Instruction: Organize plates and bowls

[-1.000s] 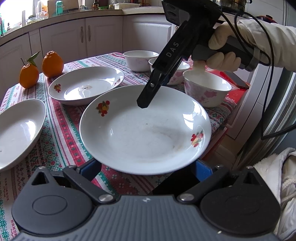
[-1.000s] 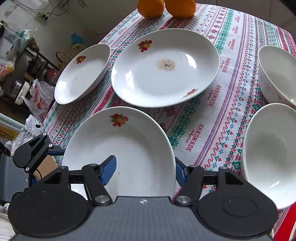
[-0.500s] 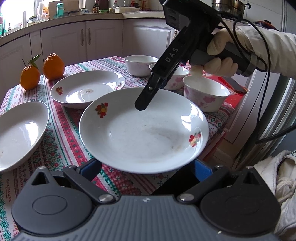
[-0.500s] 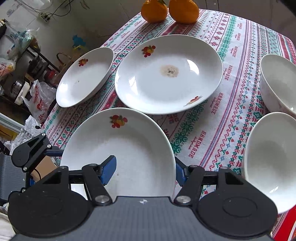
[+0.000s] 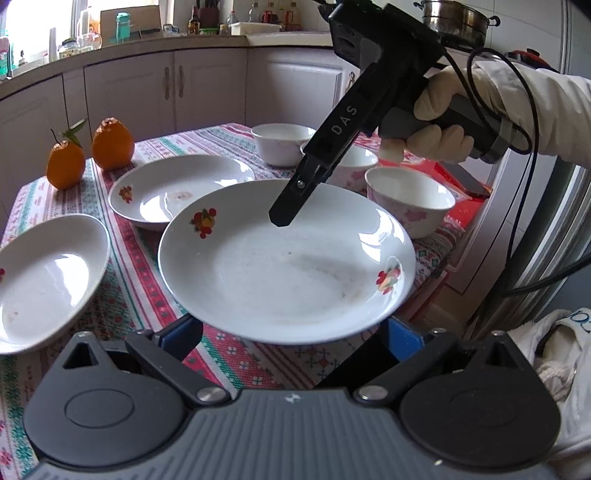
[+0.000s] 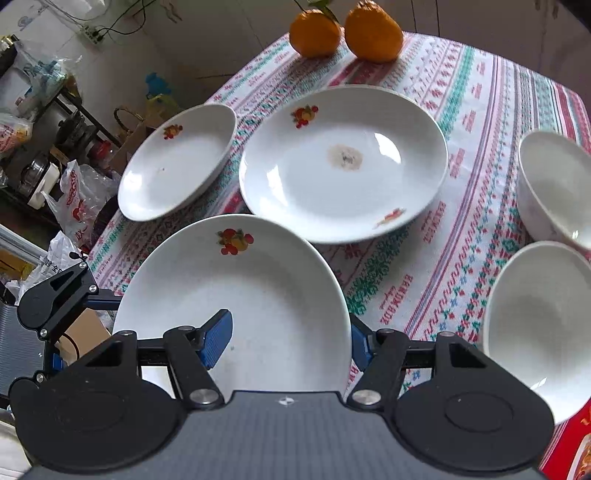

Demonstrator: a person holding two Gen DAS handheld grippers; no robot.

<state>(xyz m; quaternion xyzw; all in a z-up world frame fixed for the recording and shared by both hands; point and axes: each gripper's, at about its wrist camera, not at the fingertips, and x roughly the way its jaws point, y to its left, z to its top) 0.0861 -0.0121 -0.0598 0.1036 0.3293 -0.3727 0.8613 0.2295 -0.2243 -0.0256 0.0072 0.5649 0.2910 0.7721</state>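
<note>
Patterned cloth covers the tabletop (image 6: 480,155) under a white plate with fruit prints (image 5: 288,258), lifted at the frame's centre. The right gripper (image 6: 288,334) has its blue fingers (image 6: 216,341) clamped on that plate's rim. The left gripper (image 5: 293,332) sits at the plate's near edge, its fingers spread to either side; whether they press it I cannot tell. A second plate (image 6: 343,162) lies behind, a third plate (image 6: 177,162) at left, bowls (image 6: 543,325) at right, two oranges (image 6: 373,33) at the top.
</note>
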